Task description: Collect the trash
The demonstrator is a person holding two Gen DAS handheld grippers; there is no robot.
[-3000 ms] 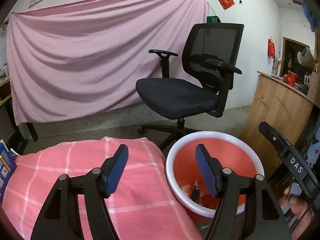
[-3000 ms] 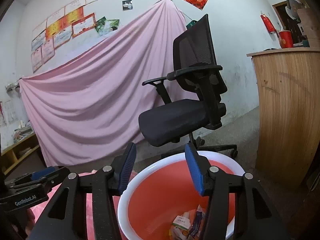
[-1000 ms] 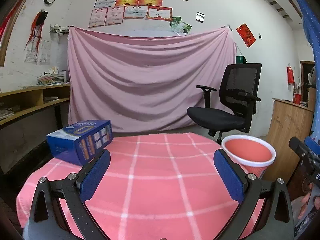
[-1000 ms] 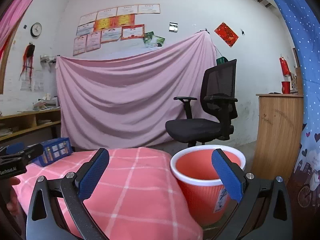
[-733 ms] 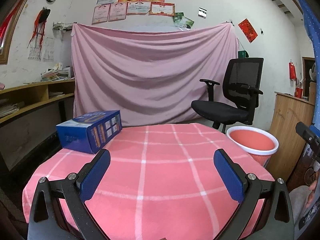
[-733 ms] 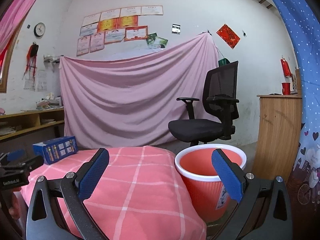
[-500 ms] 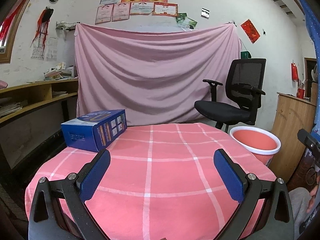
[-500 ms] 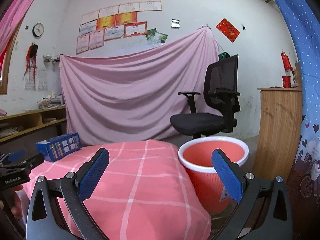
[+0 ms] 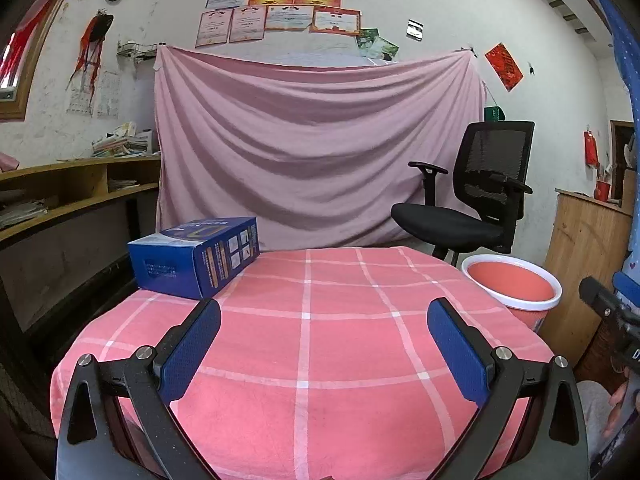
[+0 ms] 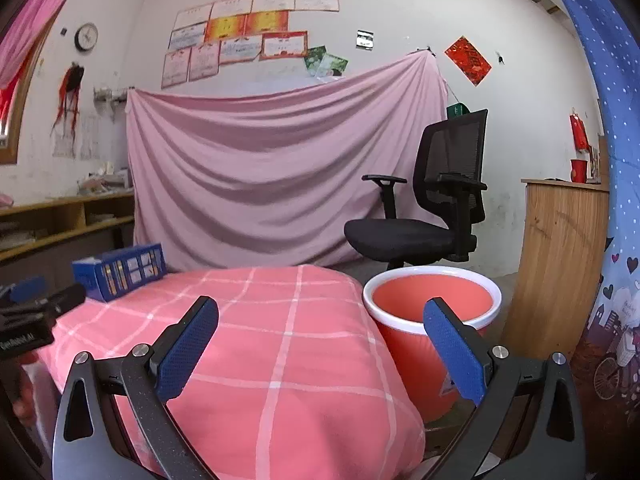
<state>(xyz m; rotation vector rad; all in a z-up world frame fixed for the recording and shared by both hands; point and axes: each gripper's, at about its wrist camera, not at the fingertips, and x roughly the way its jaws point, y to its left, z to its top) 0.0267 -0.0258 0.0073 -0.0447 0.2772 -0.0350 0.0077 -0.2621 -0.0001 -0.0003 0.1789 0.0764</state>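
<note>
Looking along my left gripper [image 9: 324, 344], I see its blue fingers [image 9: 191, 350] spread wide apart with nothing between them, held low over the near edge of the tabletop [image 9: 344, 344], which is covered in a pink checked cloth. My right gripper [image 10: 320, 344] is the same: fingers [image 10: 454, 350] wide apart and empty, aimed across the tabletop's right-hand corner.

The bin [image 9: 514, 292], orange with a white rim, stands on the floor just beside the tabletop's right edge, ahead and to the right of the left fingers. In the right view the bin [image 10: 432, 300] sits directly behind the right finger, its mouth open upward; I cannot see its bottom from here.

I see no loose trash on the cloth. The one thing on it is a blue box [image 9: 196, 254] at the far left corner, well apart from both grippers. The middle and right of the cloth are bare.

Beyond the bin stands a black office chair [image 9: 472, 204], a wooden counter [image 10: 560, 264] closes in on the right, and a pink sheet [image 9: 316, 152] hangs across the back wall.
</note>
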